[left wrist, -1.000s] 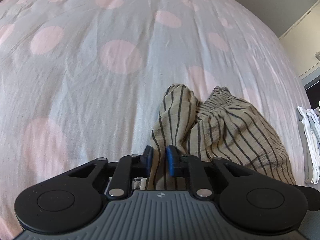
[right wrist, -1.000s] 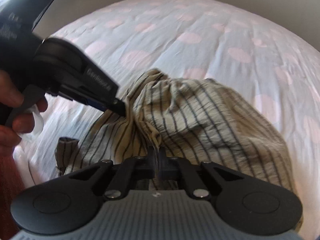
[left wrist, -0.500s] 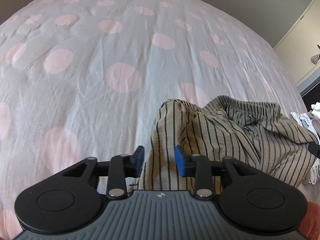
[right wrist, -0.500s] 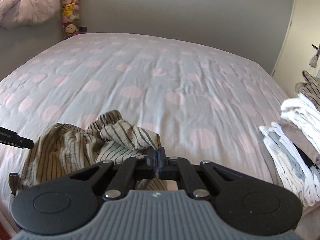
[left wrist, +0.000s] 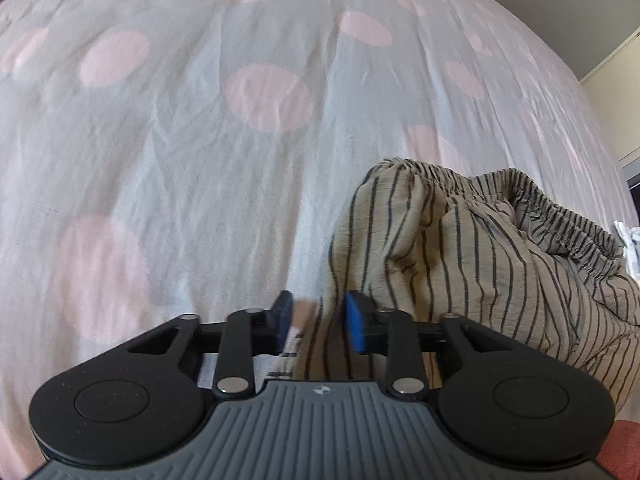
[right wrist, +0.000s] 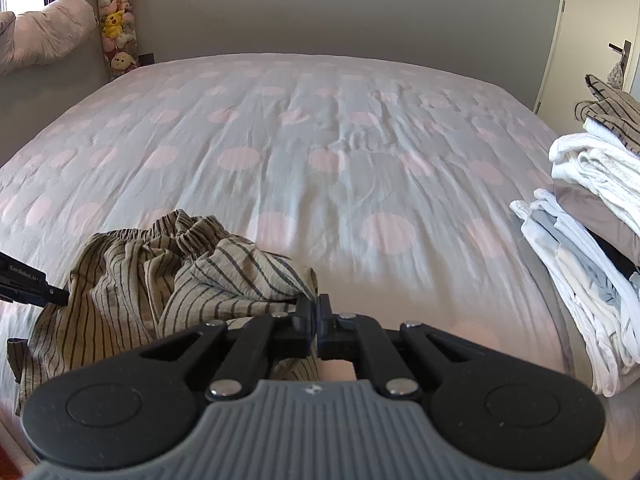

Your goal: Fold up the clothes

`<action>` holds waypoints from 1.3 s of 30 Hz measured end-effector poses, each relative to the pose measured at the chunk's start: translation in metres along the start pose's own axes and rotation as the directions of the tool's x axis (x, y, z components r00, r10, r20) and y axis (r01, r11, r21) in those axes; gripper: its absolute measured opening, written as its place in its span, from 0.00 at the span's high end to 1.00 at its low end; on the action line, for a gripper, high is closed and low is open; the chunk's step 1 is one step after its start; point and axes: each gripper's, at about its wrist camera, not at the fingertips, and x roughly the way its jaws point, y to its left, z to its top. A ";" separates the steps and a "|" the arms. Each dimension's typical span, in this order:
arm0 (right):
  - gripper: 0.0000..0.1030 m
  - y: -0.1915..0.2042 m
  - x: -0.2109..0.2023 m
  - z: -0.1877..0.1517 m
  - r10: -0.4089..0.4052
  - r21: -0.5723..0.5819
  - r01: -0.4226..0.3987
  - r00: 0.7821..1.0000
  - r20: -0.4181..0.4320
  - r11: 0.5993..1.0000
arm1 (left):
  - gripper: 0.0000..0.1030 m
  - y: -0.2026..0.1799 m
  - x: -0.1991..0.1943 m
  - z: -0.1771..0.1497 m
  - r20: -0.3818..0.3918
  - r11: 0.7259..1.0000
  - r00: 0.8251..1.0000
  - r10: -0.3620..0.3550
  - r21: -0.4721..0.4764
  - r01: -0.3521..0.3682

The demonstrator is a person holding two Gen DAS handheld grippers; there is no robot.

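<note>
A beige garment with dark stripes and an elastic waistband [left wrist: 460, 248] lies crumpled on the spotted bedspread [left wrist: 200, 160]. My left gripper [left wrist: 320, 320] points down at its left edge. Its blue-padded jaws are closing with a fold of the cloth between them, and a gap still shows beside the left pad. In the right wrist view the same garment [right wrist: 160, 272] lies at the lower left, and my right gripper [right wrist: 315, 312] is shut on a corner of it. A finger of the left gripper [right wrist: 48, 294] pokes in from the left edge beside the cloth.
A stack of folded white and grey clothes [right wrist: 592, 240] sits on the bed's right edge, with another striped piece on top [right wrist: 612, 108]. Plush toys [right wrist: 116, 28] hang in the far left corner and a door [right wrist: 596, 20] stands at the right.
The left jaws let go of the cloth, spread wide, then narrowed around a fold. The right gripper swung right and upward with its corner, bringing the bed and the folded stack into view.
</note>
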 end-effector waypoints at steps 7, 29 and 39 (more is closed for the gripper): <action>0.97 0.002 -0.017 0.032 -0.009 -0.038 0.013 0.996 0.092 0.999 | 1.00 -0.008 -0.045 0.012 0.142 0.998 0.988 -0.053 0.051 0.046; 0.97 -0.004 -0.104 0.118 -0.024 -0.057 0.047 0.939 0.342 0.997 | 1.00 -0.024 -0.267 0.063 0.556 0.950 0.831 0.013 0.252 -0.183; 0.97 -0.015 0.002 0.043 -0.003 -0.013 0.003 0.999 -0.044 1.000 | 1.00 0.017 -0.135 0.028 0.155 0.927 0.975 0.161 0.315 -0.203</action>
